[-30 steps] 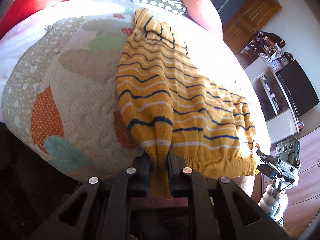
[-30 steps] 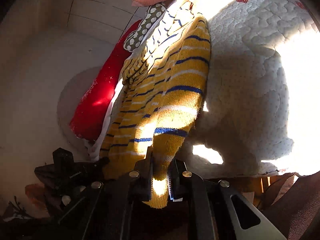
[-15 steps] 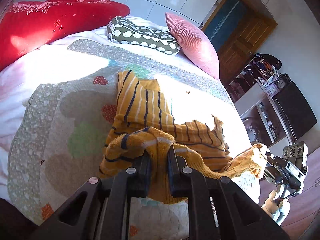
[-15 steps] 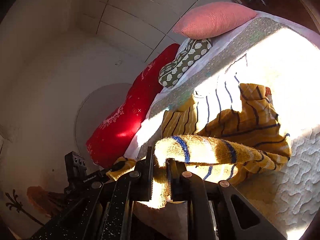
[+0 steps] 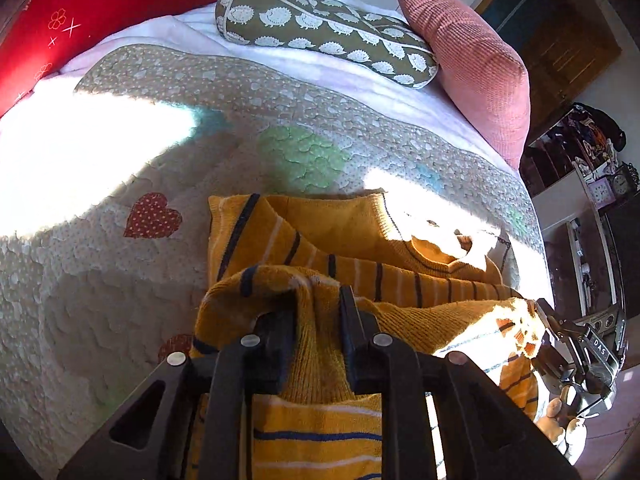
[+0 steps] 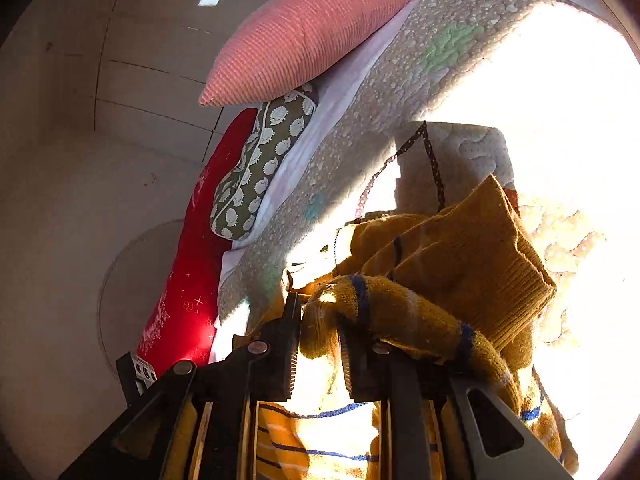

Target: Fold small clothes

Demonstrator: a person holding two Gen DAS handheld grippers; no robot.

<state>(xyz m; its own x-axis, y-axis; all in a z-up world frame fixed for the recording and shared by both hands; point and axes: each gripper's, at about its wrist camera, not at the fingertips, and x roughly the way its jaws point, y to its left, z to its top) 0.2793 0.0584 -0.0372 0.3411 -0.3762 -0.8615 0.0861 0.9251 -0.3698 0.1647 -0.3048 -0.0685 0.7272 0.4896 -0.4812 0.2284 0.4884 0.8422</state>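
Both grippers had carried the sweater's (image 5: 360, 240) hem away from the quilt's (image 5: 100, 260) near edge and up over its body, which lay mid-quilt below the pillows. On the left, the left gripper (image 5: 318, 320) was opening with the knit still bunched between its jaws; further right, the right gripper (image 6: 320, 344) was opening wider, with a thick roll of hem between its fingers. Released so bunched, the hem could have sprung back or snagged on a withdrawing finger and undone the fold.
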